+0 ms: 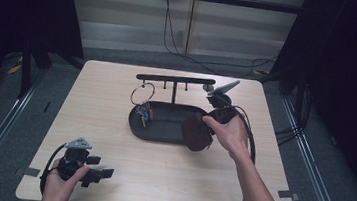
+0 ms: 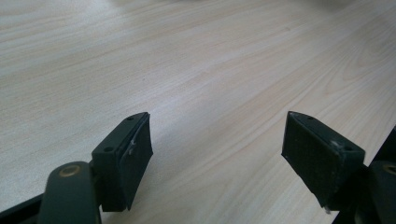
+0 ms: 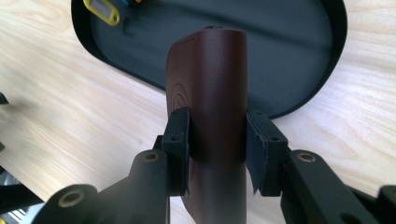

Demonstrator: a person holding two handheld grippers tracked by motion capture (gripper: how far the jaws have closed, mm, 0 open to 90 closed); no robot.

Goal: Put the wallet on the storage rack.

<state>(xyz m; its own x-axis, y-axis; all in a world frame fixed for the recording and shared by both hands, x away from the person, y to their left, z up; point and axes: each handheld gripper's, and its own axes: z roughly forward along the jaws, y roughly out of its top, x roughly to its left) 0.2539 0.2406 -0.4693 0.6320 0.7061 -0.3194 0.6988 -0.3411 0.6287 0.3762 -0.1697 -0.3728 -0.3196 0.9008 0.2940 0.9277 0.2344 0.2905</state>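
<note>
No brand, label or writing can be read on anything here; the yellow key tag [image 3: 102, 11] in the right gripper view has a blank pale window.

There is one dark brown leather wallet [image 3: 212, 88], one black oval tray [image 1: 163, 129], one black T-shaped hanger stand [image 1: 175, 79] rising from the tray, one large metal key ring [image 1: 142, 94] hanging from the stand, and one bunch of coloured key tags [image 1: 145, 113] lying at the tray's left end.

The right gripper [image 3: 218, 151] has its jaws clamped on the two faces of the wallet, which stands on edge between the pads, over the tray's near right rim. The person's right hand [image 1: 229, 134] reaches forward from the lower right, with the forearm stretched across the light wooden table [image 1: 108, 173].

The left gripper [image 2: 217, 156] rests low at the table's near left corner, held in the left hand [image 1: 59, 183]. Its jaws stand wide apart with nothing between them.
</note>
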